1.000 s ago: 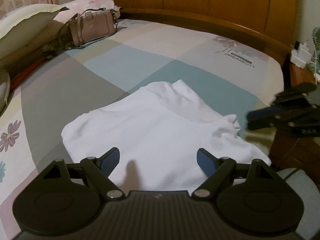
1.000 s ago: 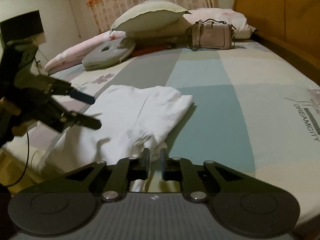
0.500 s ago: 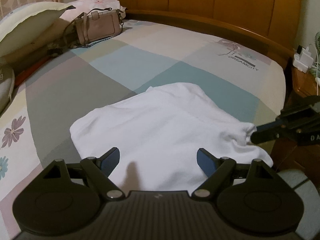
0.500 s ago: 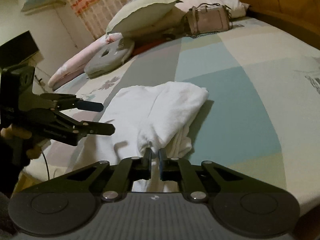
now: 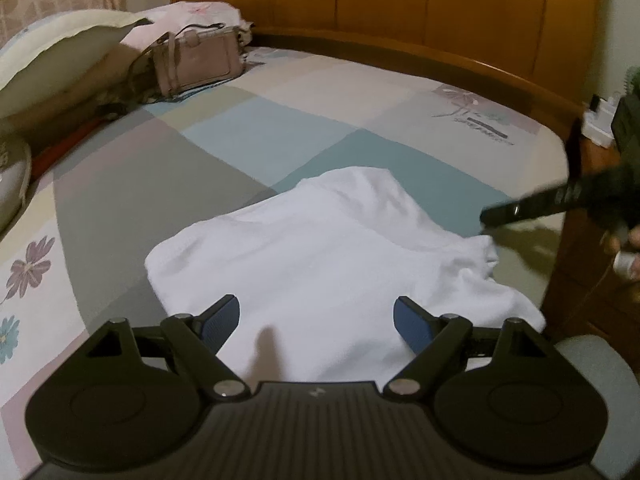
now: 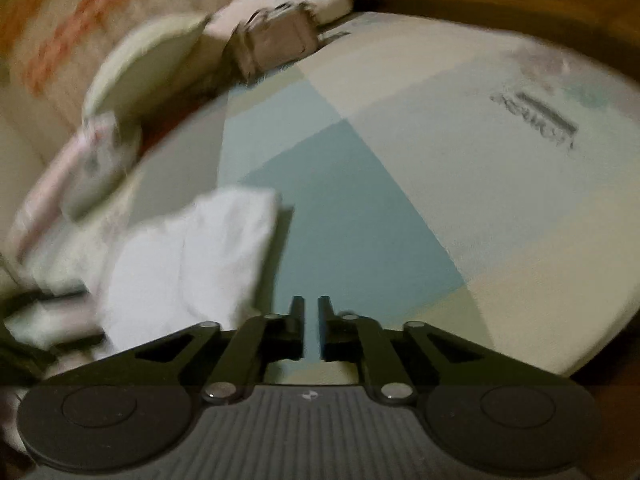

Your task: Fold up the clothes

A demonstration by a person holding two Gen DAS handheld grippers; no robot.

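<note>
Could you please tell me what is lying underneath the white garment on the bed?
The white garment lies on the patchwork bedsheet, covering grey and teal patches. Whether anything else lies beneath it cannot be seen; the cloth hides it.

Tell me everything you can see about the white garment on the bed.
The white soft cloth garment lies partly folded on the patchwork bed sheet, near the bed's near edge. It looks like plain cotton, without print. Its surface is mostly flat, with a raised fold at the far end and a bunched, wrinkled part on the right. The left gripper hangs over it with jaws wide apart; whether it touches the cloth cannot be told. The blurred right wrist view shows it doubled over.
</note>
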